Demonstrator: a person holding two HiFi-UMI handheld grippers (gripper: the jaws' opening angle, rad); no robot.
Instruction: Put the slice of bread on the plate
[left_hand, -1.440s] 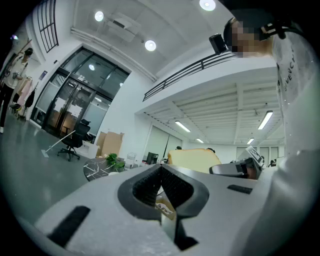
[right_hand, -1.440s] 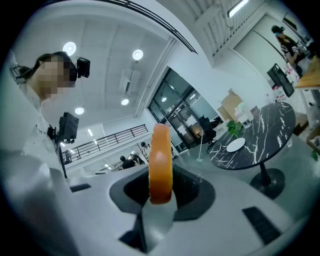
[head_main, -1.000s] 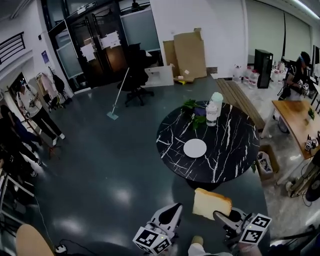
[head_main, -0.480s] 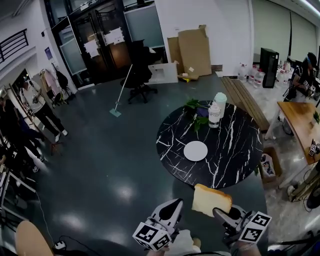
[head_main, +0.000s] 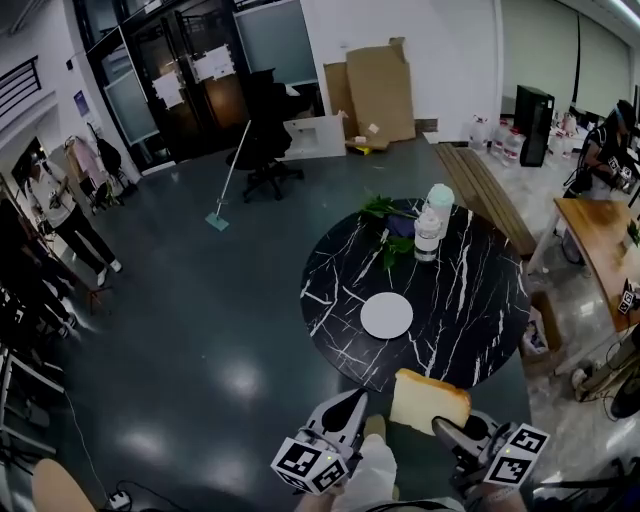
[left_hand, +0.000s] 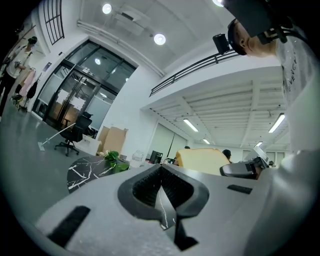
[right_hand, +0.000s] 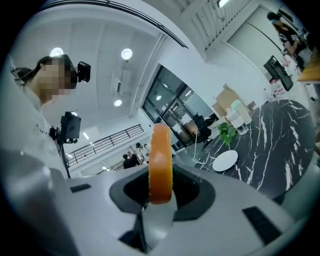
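A thick slice of bread (head_main: 428, 402) with a pale face and tan crust stands on edge in my right gripper (head_main: 447, 428), which is shut on it. It hangs at the near rim of the round black marble table (head_main: 480, 300). The white plate (head_main: 386, 316) lies bare on the table, just beyond the bread. In the right gripper view the bread (right_hand: 161, 155) shows edge-on between the jaws of the right gripper (right_hand: 160, 187), with the plate (right_hand: 225, 160) ahead to the right. My left gripper (head_main: 348, 412) is to the left of the bread, shut and holding nothing. The left gripper (left_hand: 161, 172) has the bread (left_hand: 202, 160) to its right.
Two pale containers (head_main: 430, 220) and a green plant (head_main: 385, 225) stand at the table's far side. Beyond are an office chair (head_main: 262, 140), a mop (head_main: 225, 190) and cardboard sheets (head_main: 375, 90). A wooden bench (head_main: 485, 195) and desk (head_main: 600, 240) are at the right, people (head_main: 55, 210) at the left.
Both grippers and the bread have moved forward toward the table. The bread, which was short of the rim, now reaches the table's near edge, closer to the plate.
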